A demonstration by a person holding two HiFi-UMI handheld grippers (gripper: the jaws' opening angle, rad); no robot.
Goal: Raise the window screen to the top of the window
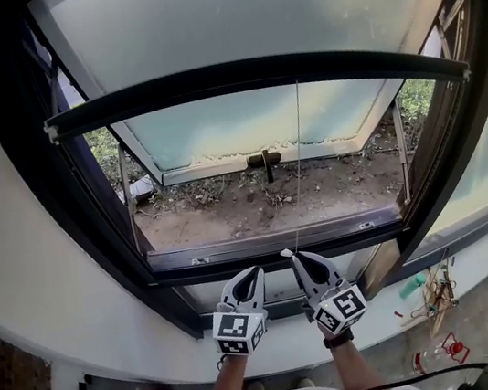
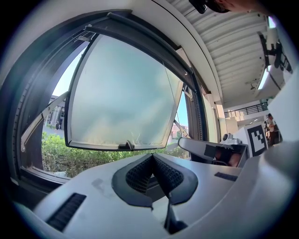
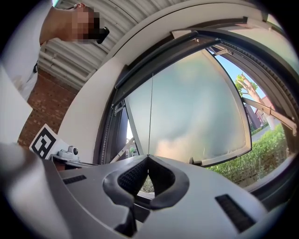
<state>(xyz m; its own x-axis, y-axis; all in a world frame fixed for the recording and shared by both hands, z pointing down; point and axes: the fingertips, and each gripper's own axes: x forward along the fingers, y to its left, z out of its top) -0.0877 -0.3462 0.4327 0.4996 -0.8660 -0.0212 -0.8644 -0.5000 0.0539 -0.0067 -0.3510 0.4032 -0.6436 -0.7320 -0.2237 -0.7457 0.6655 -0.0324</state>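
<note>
Broadly, a dark window frame (image 1: 25,170) filled most of the head view, set in a white wall above a white sill (image 1: 110,337). Its frosted sash (image 1: 242,125) was swung outward from the top, with bare ground and weeds (image 1: 255,204) showing below it.

Across the opening ran the dark bottom rail (image 1: 252,75) of the window screen, level and well below the top of the frame, roughly a third of the way down the opening. The area above the rail looked paler and hazier than below, probably the screen mesh, though the fabric itself could not be made out.

From the middle of the rail a thin pull cord (image 1: 300,166) dropped straight down to the right gripper (image 1: 293,255). In the right gripper view the jaws were pinched together on that cord at their tips, and the cord ran taut upward from them to the rail.

Just beside it on the left, the left gripper (image 1: 255,274) pointed level at the window; its own view showed the ribbed pads (image 2: 140,175) pressed together with nothing between them. Both grippers hung low in front of the sill, near each other but not touching.
</note>
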